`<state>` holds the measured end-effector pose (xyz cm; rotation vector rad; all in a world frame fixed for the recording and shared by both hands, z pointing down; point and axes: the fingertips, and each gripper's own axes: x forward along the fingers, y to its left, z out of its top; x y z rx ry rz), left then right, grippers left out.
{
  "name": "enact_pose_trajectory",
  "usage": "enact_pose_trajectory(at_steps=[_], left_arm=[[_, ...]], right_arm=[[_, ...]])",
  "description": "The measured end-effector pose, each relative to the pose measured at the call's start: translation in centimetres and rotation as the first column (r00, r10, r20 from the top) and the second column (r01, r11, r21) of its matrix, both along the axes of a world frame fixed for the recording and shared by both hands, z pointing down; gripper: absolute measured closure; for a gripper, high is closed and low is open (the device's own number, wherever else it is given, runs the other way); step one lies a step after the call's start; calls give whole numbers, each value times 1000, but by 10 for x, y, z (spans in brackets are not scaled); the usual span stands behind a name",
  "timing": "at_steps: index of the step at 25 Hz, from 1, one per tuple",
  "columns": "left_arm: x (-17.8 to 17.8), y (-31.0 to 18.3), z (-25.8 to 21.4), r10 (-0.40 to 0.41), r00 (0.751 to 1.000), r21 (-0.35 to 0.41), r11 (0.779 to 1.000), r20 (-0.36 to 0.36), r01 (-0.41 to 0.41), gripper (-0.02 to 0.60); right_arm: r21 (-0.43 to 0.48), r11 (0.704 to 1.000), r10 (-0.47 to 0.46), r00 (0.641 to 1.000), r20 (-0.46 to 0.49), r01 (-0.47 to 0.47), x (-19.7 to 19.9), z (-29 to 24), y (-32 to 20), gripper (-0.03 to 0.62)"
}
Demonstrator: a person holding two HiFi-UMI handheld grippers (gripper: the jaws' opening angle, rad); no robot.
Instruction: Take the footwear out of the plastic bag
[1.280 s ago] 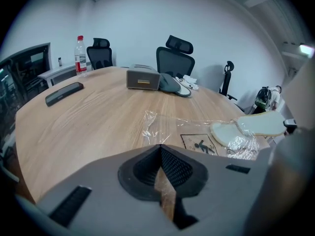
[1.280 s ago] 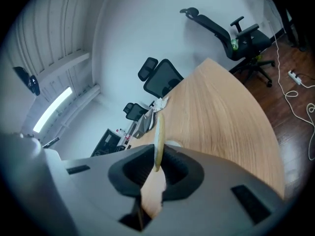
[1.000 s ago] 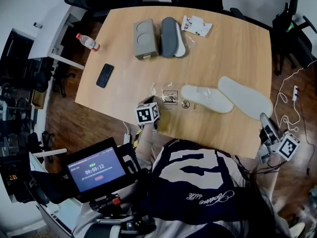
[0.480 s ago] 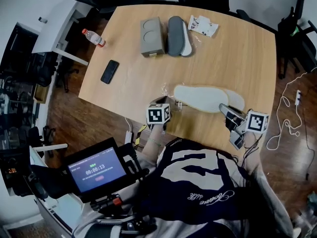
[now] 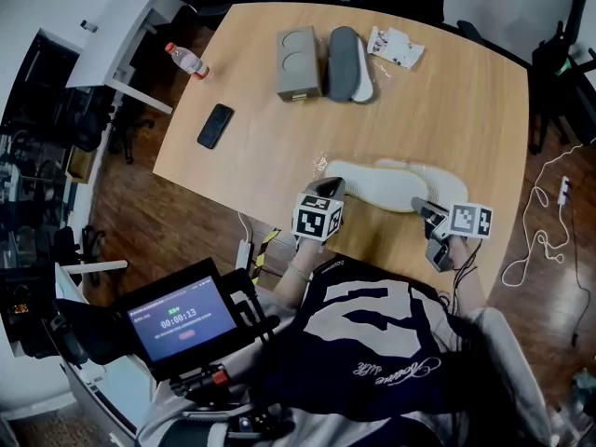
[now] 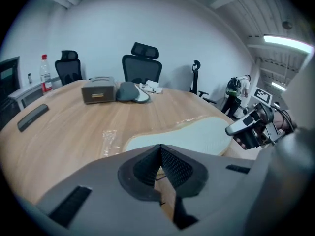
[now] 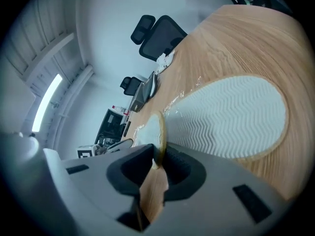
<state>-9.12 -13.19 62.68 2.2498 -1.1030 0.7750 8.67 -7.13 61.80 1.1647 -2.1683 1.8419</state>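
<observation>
The white slippers (image 5: pixel 391 185) lie overlapped near the table's (image 5: pixel 261 110) front edge, seemingly still inside the clear plastic bag (image 6: pixel 110 135); we judge the pulling-out barely begun; our left tool (image 5: pixel 328 188) sits pinched together at their left end; our right tool (image 5: pixel 421 206), jaws just opening narrowly, noses one slipper's edge ungripped.

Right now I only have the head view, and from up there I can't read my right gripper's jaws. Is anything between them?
Observer: Yes. In the right gripper view, the right gripper has a white slipper edge-on between its jaws, which have just been opening.
Operator: And the left jaws?
Observer: The left gripper has them together at the tips; I see nothing between them.
Operator: The other slipper?
Observer: The other slipper lies flat on the table, zigzag ribbing facing up.
</observation>
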Motion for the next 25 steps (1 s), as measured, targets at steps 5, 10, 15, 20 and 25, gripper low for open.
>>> enact_pose_trajectory(at_steps=[5, 10, 15, 20, 25], left_arm=[[15, 12, 20, 46, 998, -49, 998, 50, -43, 578], [16, 11, 20, 38, 999, -50, 998, 16, -37, 578], [16, 12, 18, 9, 1000, -57, 998, -2, -9, 578], [16, 10, 21, -4, 1000, -84, 996, -23, 2, 578], [13, 6, 20, -18, 1000, -87, 996, -23, 16, 578]], right_arm=[[40, 993, -105, 976, -192, 114, 6, 2, 17, 473], [106, 988, -68, 934, -350, 111, 68, -5, 28, 406], [110, 994, 72, 915, -398, -30, 143, 5, 9, 371], [89, 996, 43, 924, -381, -10, 154, 22, -21, 346], [35, 988, -134, 938, -318, 153, 148, 23, -27, 350]])
